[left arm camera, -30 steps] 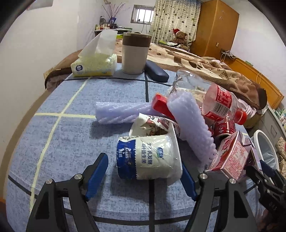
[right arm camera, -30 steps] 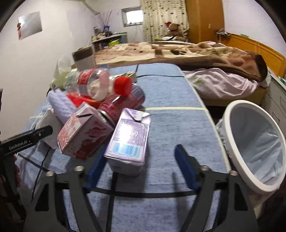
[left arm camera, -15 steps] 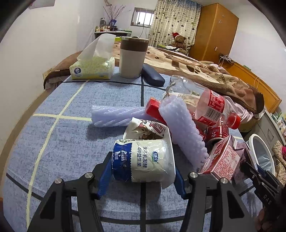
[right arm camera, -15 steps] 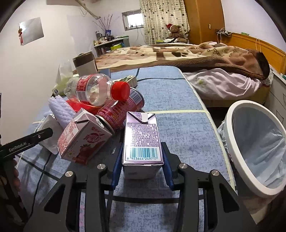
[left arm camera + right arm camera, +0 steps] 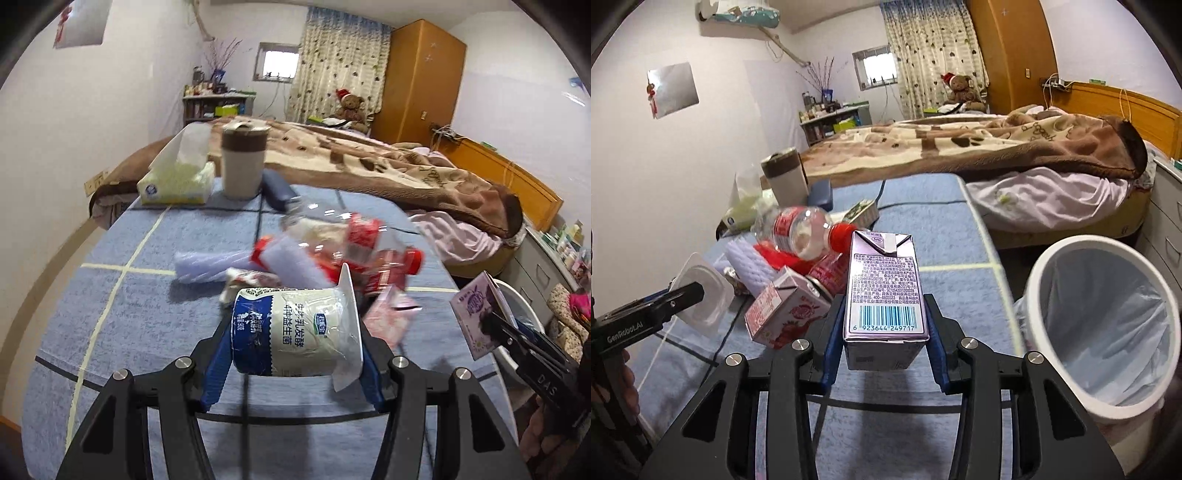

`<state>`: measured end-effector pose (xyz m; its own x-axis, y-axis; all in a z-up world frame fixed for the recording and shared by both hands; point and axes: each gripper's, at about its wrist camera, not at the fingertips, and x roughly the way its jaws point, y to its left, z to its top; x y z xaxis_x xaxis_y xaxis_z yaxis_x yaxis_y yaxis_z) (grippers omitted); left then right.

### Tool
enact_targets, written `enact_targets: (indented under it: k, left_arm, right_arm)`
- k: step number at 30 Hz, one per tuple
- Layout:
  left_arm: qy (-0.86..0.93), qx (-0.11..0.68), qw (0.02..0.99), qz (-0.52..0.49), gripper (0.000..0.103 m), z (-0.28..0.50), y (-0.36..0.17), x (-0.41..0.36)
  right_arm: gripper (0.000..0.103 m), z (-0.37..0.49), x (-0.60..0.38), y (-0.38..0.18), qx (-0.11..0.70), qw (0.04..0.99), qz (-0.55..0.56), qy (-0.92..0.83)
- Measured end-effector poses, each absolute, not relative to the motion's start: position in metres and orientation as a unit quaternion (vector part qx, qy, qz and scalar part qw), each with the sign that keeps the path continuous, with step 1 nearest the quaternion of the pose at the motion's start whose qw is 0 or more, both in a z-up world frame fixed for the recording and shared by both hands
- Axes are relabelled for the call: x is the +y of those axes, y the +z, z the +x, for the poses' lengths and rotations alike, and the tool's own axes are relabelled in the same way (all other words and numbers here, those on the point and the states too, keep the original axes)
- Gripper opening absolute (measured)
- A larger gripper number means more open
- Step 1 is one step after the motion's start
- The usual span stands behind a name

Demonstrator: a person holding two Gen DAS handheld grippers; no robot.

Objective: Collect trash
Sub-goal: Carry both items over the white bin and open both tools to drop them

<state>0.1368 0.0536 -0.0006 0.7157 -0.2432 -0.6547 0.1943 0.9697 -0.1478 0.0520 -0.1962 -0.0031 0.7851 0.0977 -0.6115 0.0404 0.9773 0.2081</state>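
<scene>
A: Where does the left wrist view sit?

B: Low behind the left tool (image 5: 293, 354), looking along the blue cloth-covered tabletop (image 5: 122, 317) toward the brown-lidded beige tumbler (image 5: 243, 166), with the litter pile close in front of it.

A: And the right?

B: Behind the right tool (image 5: 884, 332), facing that tumbler (image 5: 785, 177) from further right. Both share the tumbler, the pile and the far bed.

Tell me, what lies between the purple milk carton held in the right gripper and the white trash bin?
Nothing: in the right wrist view only bare blue tablecloth separates the purple milk carton from the white trash bin.
</scene>
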Motion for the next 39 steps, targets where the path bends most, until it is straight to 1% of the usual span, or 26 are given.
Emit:
enact_targets:
  k: [10,26,32,39]
  left_arm:
    - [-0.179,0.337,0.924,-0.010,0.059,0.113,0.022,-0.019]
    - [-0.285,0.336,0.897,0.041,0.059,0.098,0.018,-0.162]
    - [-0.309,0.342,0.886,0.052,0.059,0.101,0.012,-0.200]
    - [-0.323,0.368,0.870,0.057,0.059,0.116,-0.003,-0.232]
  right_arm:
    - [0.041,0.030,-0.243,0.014,0.309,0.945,0.104,-0.012]
    - [0.041,0.010,-0.331,0.009,0.305,0.940,0.120,-0.099]
    - [0.041,0.015,-0.350,0.002,0.318,0.934,0.113,-0.114]
    - [0.041,0.023,-0.367,-0.013,0.353,0.923,0.097,-0.122]
